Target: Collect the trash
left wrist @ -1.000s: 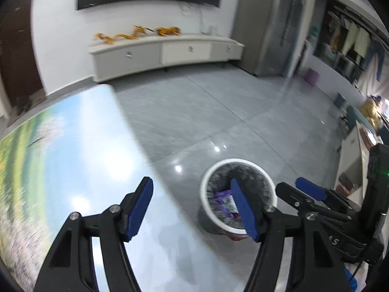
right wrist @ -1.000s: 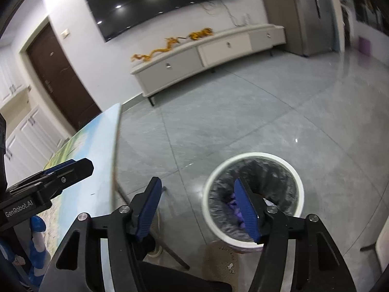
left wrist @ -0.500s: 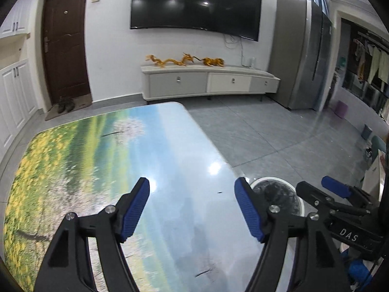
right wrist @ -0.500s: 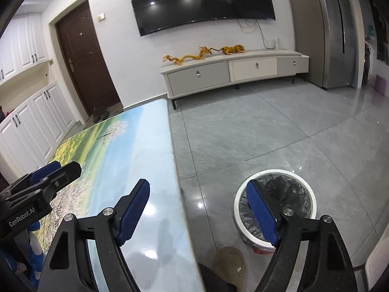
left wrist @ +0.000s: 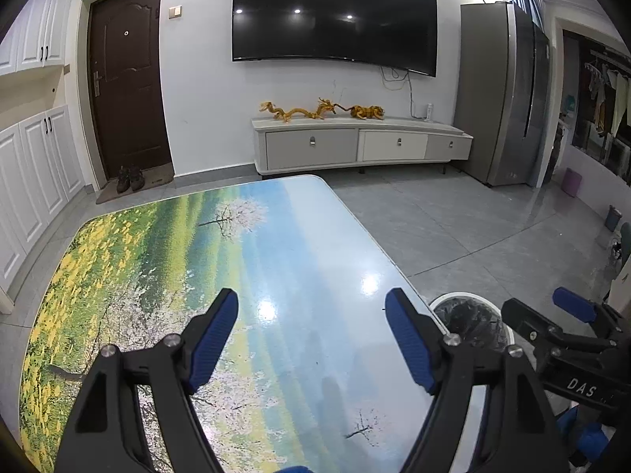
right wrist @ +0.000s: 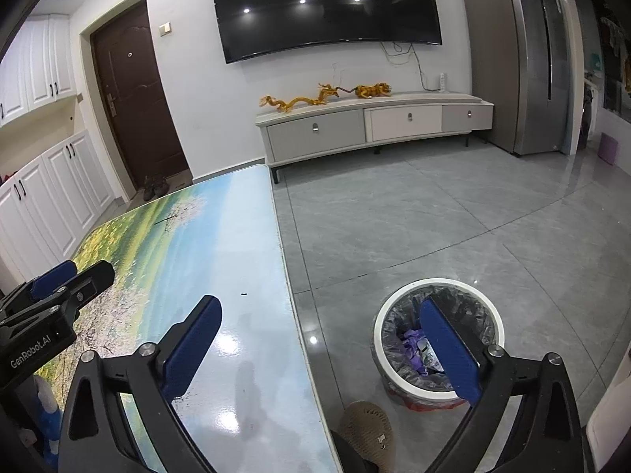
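Two black grippers with blue pads, both empty. Left gripper [left wrist: 311, 339]: lower centre of its view, jaws spread over the glossy landscape-printed bench [left wrist: 276, 260], having just been opening. Right gripper [right wrist: 319, 349]: lower centre of its view, jaws spread very wide, just opened further, straddling the bench edge. White round bin with black liner [right wrist: 437, 339]: on the grey tiled floor, lower right, holding purple crumpled trash [right wrist: 412, 349].

Round white plastic trash bin [right wrist: 437, 335] lined with black bag, upright on floor, beyond right tongs [right wrist: 319, 349]; crumpled purple trash [right wrist: 412, 349] lies inside.
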`<state>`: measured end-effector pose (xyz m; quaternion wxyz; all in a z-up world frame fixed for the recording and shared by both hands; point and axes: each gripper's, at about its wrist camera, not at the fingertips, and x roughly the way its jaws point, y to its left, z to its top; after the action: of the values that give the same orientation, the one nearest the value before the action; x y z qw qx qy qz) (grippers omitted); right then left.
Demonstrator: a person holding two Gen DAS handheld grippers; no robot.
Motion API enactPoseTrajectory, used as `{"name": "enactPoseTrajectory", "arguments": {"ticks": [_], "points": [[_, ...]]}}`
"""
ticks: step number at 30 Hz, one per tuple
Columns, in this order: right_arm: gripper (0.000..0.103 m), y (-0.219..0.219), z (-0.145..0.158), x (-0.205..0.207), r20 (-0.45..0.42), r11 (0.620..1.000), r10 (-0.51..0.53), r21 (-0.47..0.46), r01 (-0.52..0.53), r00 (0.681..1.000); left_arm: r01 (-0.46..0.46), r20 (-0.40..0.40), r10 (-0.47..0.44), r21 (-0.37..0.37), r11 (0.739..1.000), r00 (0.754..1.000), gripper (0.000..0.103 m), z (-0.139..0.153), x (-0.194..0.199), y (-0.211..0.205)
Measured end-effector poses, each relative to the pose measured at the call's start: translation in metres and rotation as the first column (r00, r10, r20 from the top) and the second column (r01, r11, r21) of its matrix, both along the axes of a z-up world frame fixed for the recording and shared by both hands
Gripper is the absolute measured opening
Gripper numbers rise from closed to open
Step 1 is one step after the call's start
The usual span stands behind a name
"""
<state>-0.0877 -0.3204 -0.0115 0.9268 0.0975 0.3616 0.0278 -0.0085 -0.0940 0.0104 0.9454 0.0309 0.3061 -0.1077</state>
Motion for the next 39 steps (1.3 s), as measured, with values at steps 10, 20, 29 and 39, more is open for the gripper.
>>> {"name": "enactPoseTrajectory", "arguments": {"ticks": [10, 20, 29, 39], "points": [[0.101, -0.003, -0.006, 0.002, 0.005, 1.000, -0.010, -0.021, 0.010, 1.000, -0.024, 0.041, 0.023, 0.003, 1.000, 0.999, 0.076, 0.001, 0.001, -0.002], [0.101, -0.002, -0.002, 0.001, 0.039, 0.999, -0.010, -0.046, 0.011, 0.999, -0.046, 0.078, 0.046, -0.001, 0.999, 0.996, 0.076, 0.007, 0.003, -0.002], [0.101, 0.002, 0.012, -0.003, 0.086, 0.996, -0.014, -0.082, 0.021, 0.996, -0.040, 0.089, 0.039, 0.004, 0.999, 0.995, 0.076, 0.007, 0.002, -0.002], [0.101, 0.003, 0.017, -0.006, 0.108, 0.994, -0.019, -0.103, 0.030, 0.994, -0.038, 0.097, 0.037, 0.010, 0.999, 0.995, 0.077, 0.007, -0.001, -0.003]]}}
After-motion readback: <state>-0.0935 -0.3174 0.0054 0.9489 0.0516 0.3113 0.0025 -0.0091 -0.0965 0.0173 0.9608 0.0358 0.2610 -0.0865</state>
